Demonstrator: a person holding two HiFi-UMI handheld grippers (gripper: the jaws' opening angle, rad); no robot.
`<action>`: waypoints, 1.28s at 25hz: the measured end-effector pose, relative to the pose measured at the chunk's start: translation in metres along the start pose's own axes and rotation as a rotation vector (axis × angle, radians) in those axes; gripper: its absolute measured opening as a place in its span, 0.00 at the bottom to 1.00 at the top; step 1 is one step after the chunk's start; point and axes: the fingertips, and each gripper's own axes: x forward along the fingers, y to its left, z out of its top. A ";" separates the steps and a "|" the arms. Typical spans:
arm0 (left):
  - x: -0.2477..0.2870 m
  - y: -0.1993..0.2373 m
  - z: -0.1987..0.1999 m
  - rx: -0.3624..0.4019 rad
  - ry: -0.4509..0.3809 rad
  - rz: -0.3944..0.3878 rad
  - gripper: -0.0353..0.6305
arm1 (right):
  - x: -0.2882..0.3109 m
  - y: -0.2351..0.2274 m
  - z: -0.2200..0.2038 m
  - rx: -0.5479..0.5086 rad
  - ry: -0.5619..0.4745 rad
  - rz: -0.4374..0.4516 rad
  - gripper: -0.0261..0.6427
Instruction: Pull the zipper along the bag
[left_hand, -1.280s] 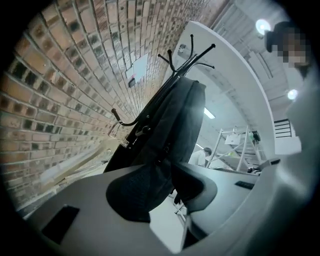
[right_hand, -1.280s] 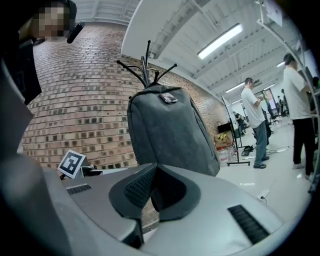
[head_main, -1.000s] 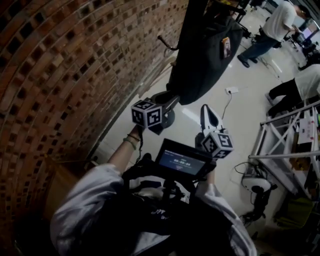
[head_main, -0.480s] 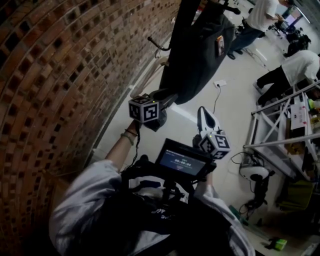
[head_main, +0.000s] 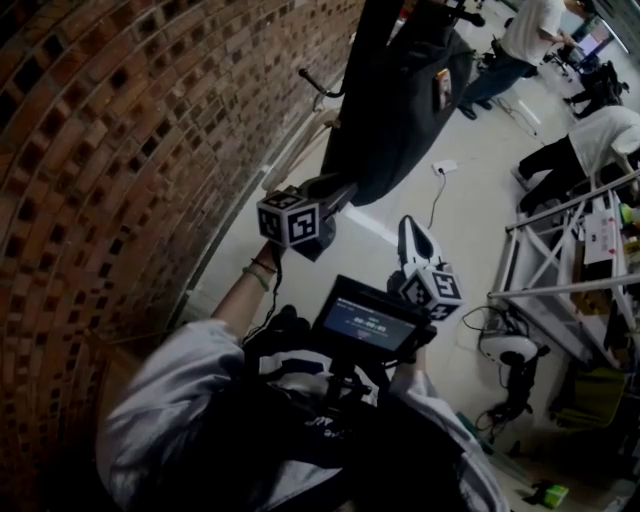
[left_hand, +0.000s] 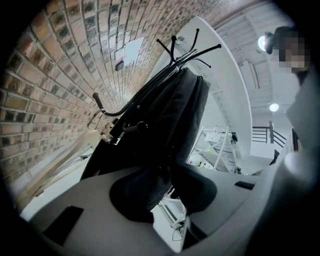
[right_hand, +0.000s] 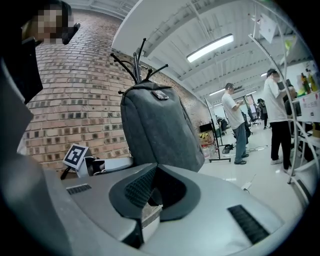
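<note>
A dark grey backpack (head_main: 400, 110) hangs from a black coat rack (left_hand: 185, 45) beside the brick wall. In the right gripper view the backpack (right_hand: 155, 125) hangs upright with a small tag at its top. My left gripper (head_main: 335, 195) is at the bag's bottom edge. In the left gripper view the backpack (left_hand: 170, 125) runs down into my left gripper (left_hand: 162, 200), which is shut on its lower fabric. My right gripper (head_main: 412, 228) is held lower and to the right, apart from the bag. Its jaws (right_hand: 150, 195) are together with nothing between them. I cannot make out the zipper pull.
The brick wall (head_main: 130, 150) curves along the left. A metal shelving frame (head_main: 560, 270) stands at the right. A cable and socket (head_main: 443, 168) lie on the pale floor. People (head_main: 520, 45) stand and bend at the far right. A small screen (head_main: 368, 322) sits at my chest.
The head view has shifted slightly. My left gripper has stayed at the bag's bottom edge, and my right gripper has barely moved.
</note>
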 end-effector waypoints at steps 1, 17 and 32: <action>-0.001 0.000 0.001 0.000 -0.005 -0.004 0.22 | 0.000 -0.001 0.000 0.000 0.001 0.004 0.04; -0.016 -0.011 0.026 -0.142 -0.233 0.003 0.10 | -0.009 -0.010 -0.008 0.017 0.020 0.056 0.03; -0.015 -0.014 0.026 -0.267 -0.290 0.074 0.08 | -0.021 -0.018 -0.018 0.027 0.026 0.094 0.04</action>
